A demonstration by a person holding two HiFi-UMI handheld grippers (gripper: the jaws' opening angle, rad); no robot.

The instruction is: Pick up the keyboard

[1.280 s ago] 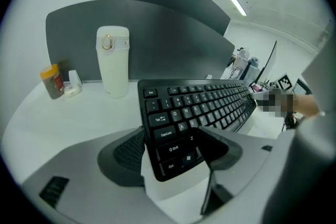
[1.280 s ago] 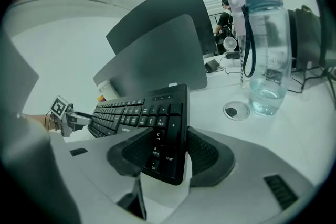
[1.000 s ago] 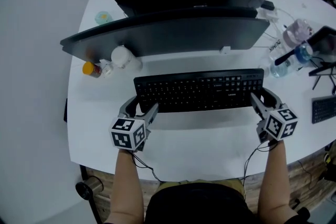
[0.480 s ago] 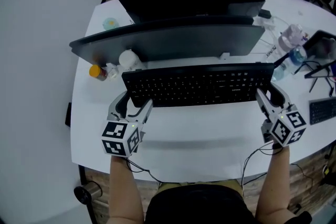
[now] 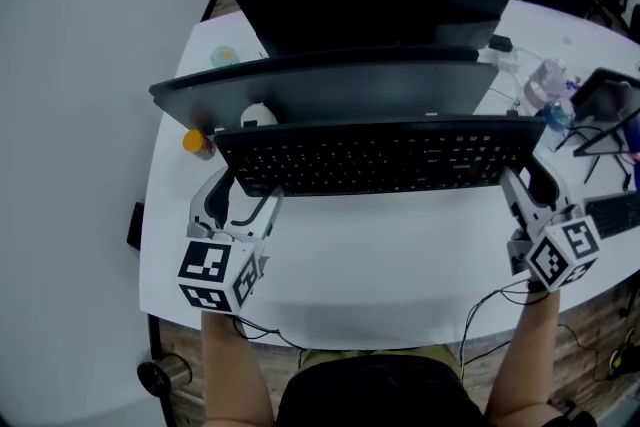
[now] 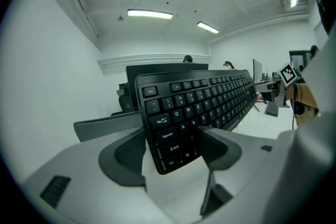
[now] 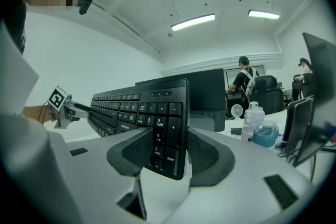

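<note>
**A:** So, is the keyboard up yet?

**B:** Looks that way. The keyboard (image 5: 375, 158) hangs level between the two tongs, over the far half of the table (image 5: 380, 260). Its far edge lies across the foot of the monitor (image 5: 330, 85). A soft shadow falls nearer on the bare table, so I judge it clear of the surface.

**A:** And the grip?

**B:** The left gripper (image 5: 243, 197) is clamped on the keyboard's left end, with a pad on either side of the Ctrl and Shift corner. The right gripper (image 5: 530, 187) has its jaws closed on the right end, over the number-pad keys. In each gripper view the pads press on the case.

**A:** What's left, then?

**B:** Little, I'd say. The pick-up itself seems done. What remains is to keep both ends level so the board doesn't twist or slip. The bottles (image 5: 548, 85) at the far right stand near that end, but nothing touches them.
</note>
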